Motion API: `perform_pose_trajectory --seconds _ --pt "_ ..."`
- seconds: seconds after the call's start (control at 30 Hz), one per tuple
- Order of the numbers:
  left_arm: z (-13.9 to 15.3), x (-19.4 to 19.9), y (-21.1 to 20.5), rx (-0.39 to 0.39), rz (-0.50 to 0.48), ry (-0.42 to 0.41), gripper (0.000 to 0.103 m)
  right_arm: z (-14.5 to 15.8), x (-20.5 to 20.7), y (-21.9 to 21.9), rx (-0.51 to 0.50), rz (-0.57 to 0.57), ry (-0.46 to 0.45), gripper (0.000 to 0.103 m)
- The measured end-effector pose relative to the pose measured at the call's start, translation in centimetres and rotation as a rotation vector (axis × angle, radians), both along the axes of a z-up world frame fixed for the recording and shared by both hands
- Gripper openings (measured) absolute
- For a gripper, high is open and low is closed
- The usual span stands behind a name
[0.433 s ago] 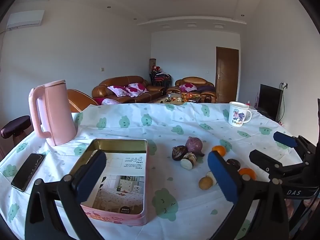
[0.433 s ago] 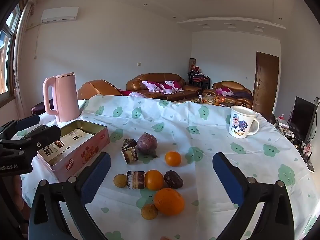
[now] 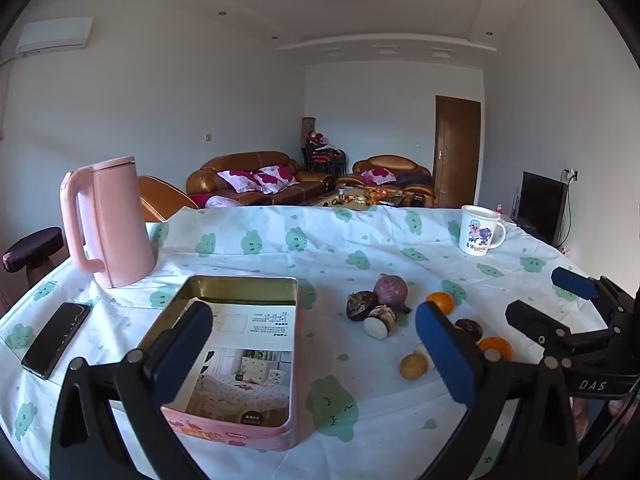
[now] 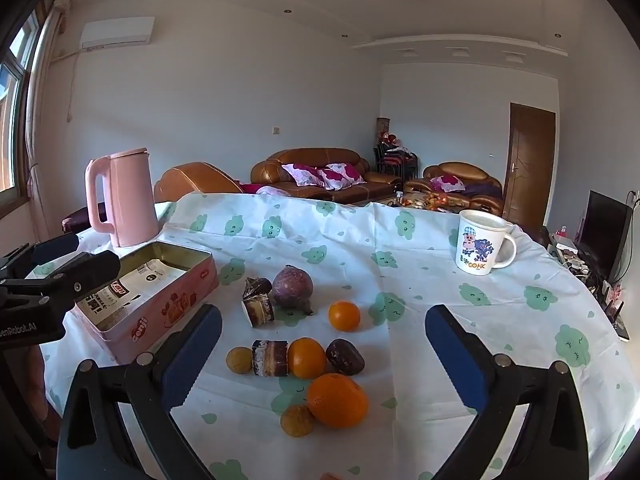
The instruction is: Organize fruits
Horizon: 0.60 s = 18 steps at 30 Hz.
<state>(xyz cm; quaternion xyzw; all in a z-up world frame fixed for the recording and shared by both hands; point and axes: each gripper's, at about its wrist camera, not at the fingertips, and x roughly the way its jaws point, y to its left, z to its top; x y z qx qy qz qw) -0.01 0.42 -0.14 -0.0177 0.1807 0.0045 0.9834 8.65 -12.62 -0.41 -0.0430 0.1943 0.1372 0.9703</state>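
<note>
Your left gripper (image 3: pixel 314 350) has its jaws spread wide with nothing between them. It hangs over the near end of the tin (image 3: pixel 240 354). Your right gripper (image 4: pixel 324 356) is spread wide too and grips nothing; the fruits (image 4: pixel 304 344) lie on the cloth (image 4: pixel 440 280) under and past its gap.

Take the tin as your marker. It is open, with printed paper lying flat inside. Its pink side shows a red word, but it is too blurry to read for sure. The fruits sit in a loose bunch just to the right of the tin, all on the cloth, none inside it. The big orange (image 4: pixel 337 400) is the nearest one to you. A small orange (image 4: pixel 344 315) sits apart, farther back. A round purple fruit (image 4: pixel 292 287) is at the back of the bunch.

Behind the tin stands the pink kettle (image 3: pixel 108 222), close to the table's left edge. Left of the tin lies a dark phone (image 3: pixel 56 338), also near that edge. Far right of the tin stands a mug (image 4: pixel 482 246) with a cartoon and letters that look like "COHK".

Between the fruits and the mug the cloth is bare. The strip of cloth between the tin and the fruits is narrow.

Your left gripper's body reads "enRobot.AI" in the right view. Your right one reads "DAS" in the left view.
</note>
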Motion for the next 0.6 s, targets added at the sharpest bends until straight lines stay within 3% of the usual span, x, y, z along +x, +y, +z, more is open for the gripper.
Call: perform_pose_trajectory --seconds 0.6 --pt "-0.09 -0.16 -0.21 0.003 -0.001 0.004 0.103 -0.04 -0.10 -0.09 0.000 0.000 0.002 0.102"
